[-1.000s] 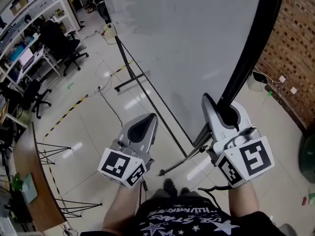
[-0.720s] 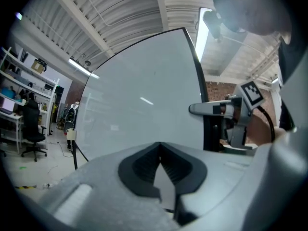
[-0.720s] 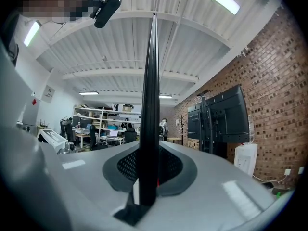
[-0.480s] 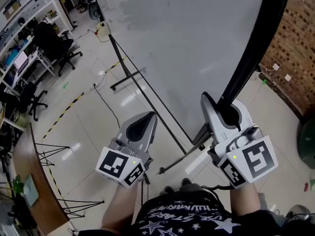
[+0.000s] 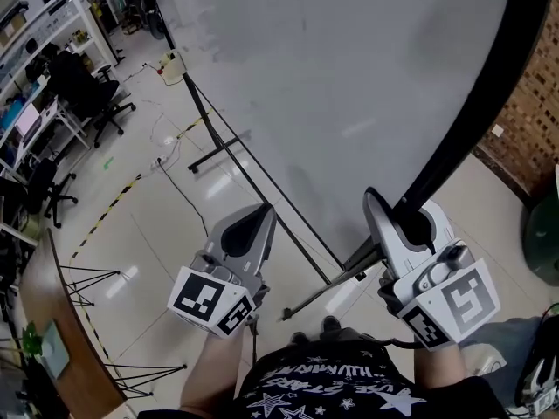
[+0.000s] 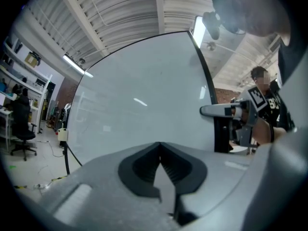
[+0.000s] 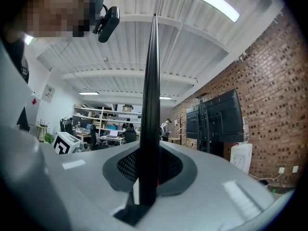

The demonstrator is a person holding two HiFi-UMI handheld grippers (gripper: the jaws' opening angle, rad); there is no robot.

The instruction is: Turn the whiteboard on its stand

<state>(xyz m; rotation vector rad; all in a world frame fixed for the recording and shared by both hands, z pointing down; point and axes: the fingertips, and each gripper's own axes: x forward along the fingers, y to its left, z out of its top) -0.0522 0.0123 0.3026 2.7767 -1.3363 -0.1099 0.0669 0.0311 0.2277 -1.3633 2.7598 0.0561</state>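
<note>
The big whiteboard (image 5: 349,85) tilts across the upper head view on its black stand (image 5: 253,168). The board's black frame edge (image 5: 472,138) runs down the right side into my right gripper (image 5: 406,221), which is shut on it. In the right gripper view that edge (image 7: 151,105) stands upright between the jaws of the right gripper (image 7: 148,177). My left gripper (image 5: 253,221) hangs below the board face, shut and holding nothing. From the left gripper (image 6: 160,146) the board face (image 6: 144,95) fills the view, with the right gripper (image 6: 216,110) at its right edge.
A brick wall (image 5: 524,120) stands close on the right. Office chairs (image 5: 87,94) and shelves are at the far left. Yellow-black tape (image 5: 105,212) and a cable (image 5: 188,199) cross the floor. A wooden table (image 5: 48,321) is at lower left. A TV screen on a stand (image 7: 219,119) stands by the wall.
The board's black edge has swung to the right and its face fills more of the head view. Both grippers hold their places, the right one staying closed on the edge.
</note>
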